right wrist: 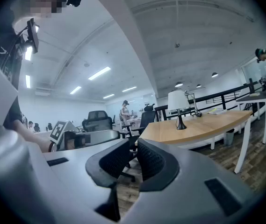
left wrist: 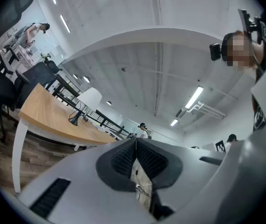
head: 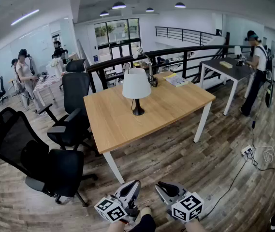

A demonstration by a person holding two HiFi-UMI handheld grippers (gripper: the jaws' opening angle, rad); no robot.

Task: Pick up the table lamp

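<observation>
left gripper: jaws together, nothing held | right gripper: jaws together, nothing held | table lamp: upright mid-bench, far beyond both grippers

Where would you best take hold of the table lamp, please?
Grip the table lamp by its thin dark stem, between the white shade and the flared base, coming level from the near edge of the wooden table. It stands upright, and the wide shade looks too broad for jaws.

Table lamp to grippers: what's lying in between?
Head view: just floor, then the table's bare near half, between the lamp and the left gripper and right gripper. Chairs stand off to the left.
</observation>
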